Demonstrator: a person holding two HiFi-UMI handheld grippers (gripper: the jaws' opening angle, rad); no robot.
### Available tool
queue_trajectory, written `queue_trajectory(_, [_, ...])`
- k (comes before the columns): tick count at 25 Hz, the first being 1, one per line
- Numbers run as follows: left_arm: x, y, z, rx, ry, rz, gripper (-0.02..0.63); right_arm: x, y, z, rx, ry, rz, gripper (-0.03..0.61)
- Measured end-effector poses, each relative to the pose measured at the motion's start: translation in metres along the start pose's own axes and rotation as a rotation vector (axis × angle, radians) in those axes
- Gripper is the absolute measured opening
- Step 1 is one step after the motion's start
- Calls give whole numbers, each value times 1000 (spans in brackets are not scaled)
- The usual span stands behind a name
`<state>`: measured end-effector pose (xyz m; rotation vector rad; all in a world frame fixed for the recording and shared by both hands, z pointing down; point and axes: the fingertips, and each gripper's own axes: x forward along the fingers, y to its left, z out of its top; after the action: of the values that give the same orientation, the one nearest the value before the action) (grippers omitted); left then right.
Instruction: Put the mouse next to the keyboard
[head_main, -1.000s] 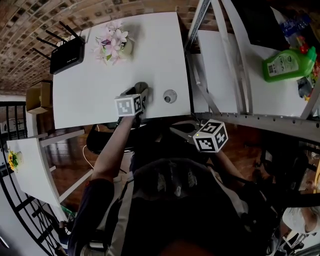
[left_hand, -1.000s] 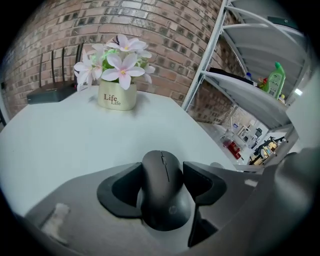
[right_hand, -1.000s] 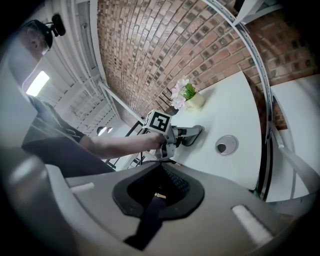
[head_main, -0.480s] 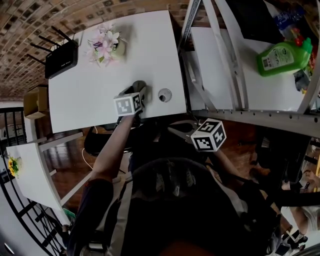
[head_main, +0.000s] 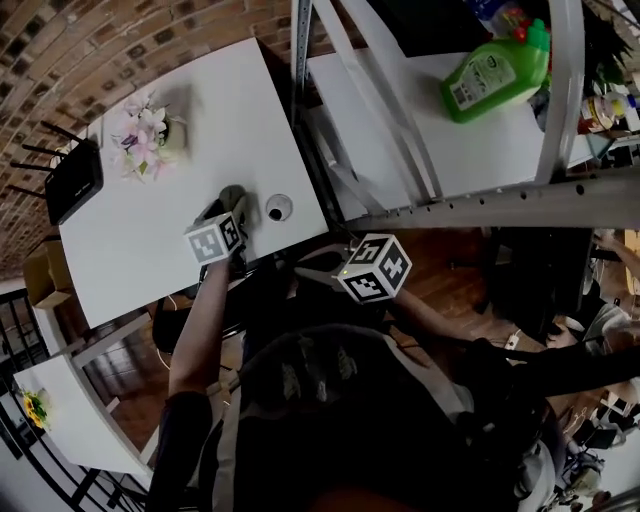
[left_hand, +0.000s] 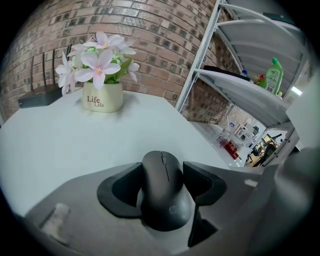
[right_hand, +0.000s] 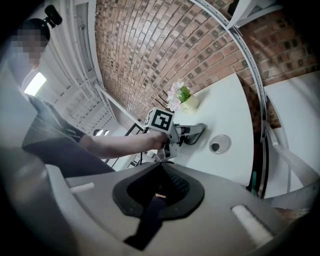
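My left gripper (left_hand: 162, 169) held the black mouse (left_hand: 165, 200) between its fingers over the white counter (left_hand: 60, 145) — my right gripper (right_hand: 160, 180), fingers pressed together and empty, hung beyond its edge.

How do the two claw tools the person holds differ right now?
The left gripper clamps a black mouse; the right gripper is shut on nothing. The left gripper sits over the white desk; the right gripper hangs off its edge. Each carries a marker cube.
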<state>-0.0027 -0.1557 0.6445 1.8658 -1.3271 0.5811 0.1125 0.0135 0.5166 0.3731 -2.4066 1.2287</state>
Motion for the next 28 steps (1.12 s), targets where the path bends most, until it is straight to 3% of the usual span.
queue_trajectory(28, [36,-48,5,180,70,-165,267,1,-8,16,71,-61,-85,6])
